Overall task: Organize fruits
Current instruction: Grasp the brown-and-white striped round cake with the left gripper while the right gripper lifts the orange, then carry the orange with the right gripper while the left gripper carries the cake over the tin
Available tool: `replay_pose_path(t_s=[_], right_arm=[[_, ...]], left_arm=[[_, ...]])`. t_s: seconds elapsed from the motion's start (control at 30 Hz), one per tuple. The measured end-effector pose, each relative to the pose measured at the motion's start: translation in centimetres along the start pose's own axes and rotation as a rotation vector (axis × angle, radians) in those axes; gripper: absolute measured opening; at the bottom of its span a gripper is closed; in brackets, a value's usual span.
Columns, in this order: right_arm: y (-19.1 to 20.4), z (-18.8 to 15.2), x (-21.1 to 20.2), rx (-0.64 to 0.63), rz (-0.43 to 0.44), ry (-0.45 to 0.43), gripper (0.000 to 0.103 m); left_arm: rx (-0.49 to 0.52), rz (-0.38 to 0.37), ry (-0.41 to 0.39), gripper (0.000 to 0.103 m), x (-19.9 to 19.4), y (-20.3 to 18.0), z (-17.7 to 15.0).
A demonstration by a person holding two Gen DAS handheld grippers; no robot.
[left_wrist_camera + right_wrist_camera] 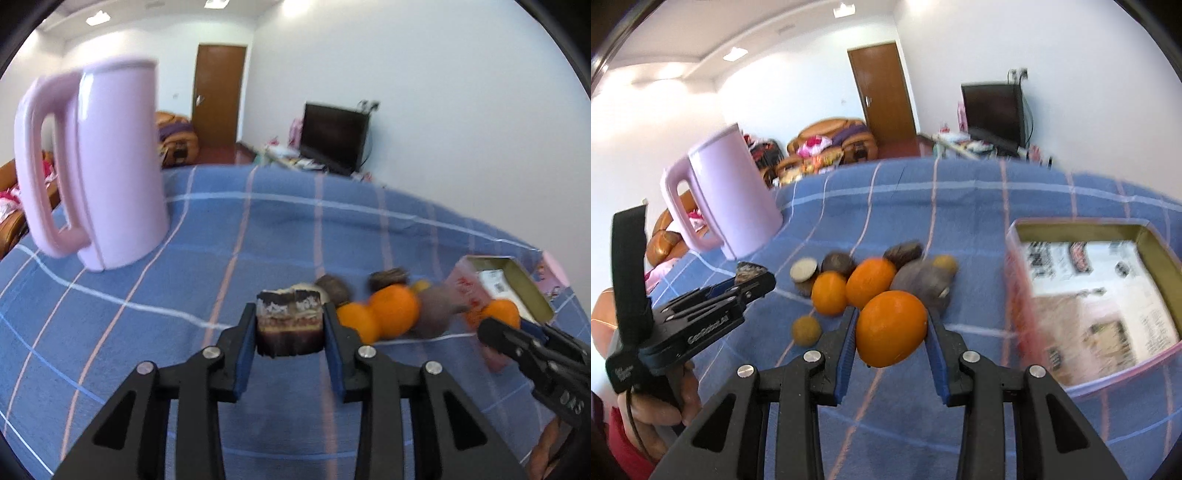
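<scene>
The left gripper has its 2 blue pads clamped on a dark brown layered chunk with a pale top – what it is exactly cannot be told from either view; the chunk sits pinched between the fingers over the blue checked cloth; in the right wrist view the same gripper shows from the side, a hand around its grip, the brown piece peeking out at its tip.

The right gripper is closed on a large orange; the pads press both sides of it and it hangs clear of the pile behind.

That pile lies toward the middle of the cloth: 2 smaller oranges touching each other, several dark brown round fruits behind them, a greyish purple one on the right, a pale cut half at the left; a small yellowish fruit lies apart, nearer the front edge.

An open pink box with printed paper inside sits near the cloth's right edge – blurred; a pink jug with a big handle stands upright near the far left corner.
</scene>
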State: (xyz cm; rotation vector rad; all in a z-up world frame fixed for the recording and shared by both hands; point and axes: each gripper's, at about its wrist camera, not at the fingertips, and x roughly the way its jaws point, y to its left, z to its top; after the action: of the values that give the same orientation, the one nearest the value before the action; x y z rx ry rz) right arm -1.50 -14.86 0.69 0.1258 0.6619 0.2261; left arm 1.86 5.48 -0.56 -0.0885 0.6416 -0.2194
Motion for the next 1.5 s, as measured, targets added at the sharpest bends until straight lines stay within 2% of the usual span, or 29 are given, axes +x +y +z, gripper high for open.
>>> replay_pose_path(t_s=[0.13, 0.3, 0.43, 0.63, 0.83, 1.1, 1.5], right_arm=[[-2.1, 0.7, -2.5, -0.019, -0.071, -0.099, 0.038], [-6.0, 0.9, -4.8, -0.044, -0.189, -0.169, 0.038], [-9.6, 0.8, -5.3, -0.038, -0.264, -0.155, 0.038], [-14.9, 0.4, -5.4, -0.006, -0.322, -0.107, 0.038], [-17.9, 0.1, -4.9, 0.028, -0.343, -0.044, 0.038], [-18.7, -0.3, -3.5, 0.046, -0.333, 0.033, 0.038], [-18.6, -0.5, -3.8, 0.055, -0.327, 0.023, 0.039]], left_arm=[[0.03, -0.041, -0.05, 0.036, -0.7, -3.2, 0.0], [0.032, -0.134, -0.052, 0.036, -0.3, -7.5, 0.4], [0.082, -0.179, -0.036, 0.036, 0.5, -11.9, 0.5], [0.147, -0.242, 0.0, 0.036, 2.2, -18.2, 0.4], [0.194, -0.243, 0.071, 0.036, 4.2, -23.2, 0.1], [0.25, -0.216, 0.098, 0.036, 5.2, -24.0, -1.2], [0.278, -0.192, 0.104, 0.036, 5.3, -24.4, -1.4]])
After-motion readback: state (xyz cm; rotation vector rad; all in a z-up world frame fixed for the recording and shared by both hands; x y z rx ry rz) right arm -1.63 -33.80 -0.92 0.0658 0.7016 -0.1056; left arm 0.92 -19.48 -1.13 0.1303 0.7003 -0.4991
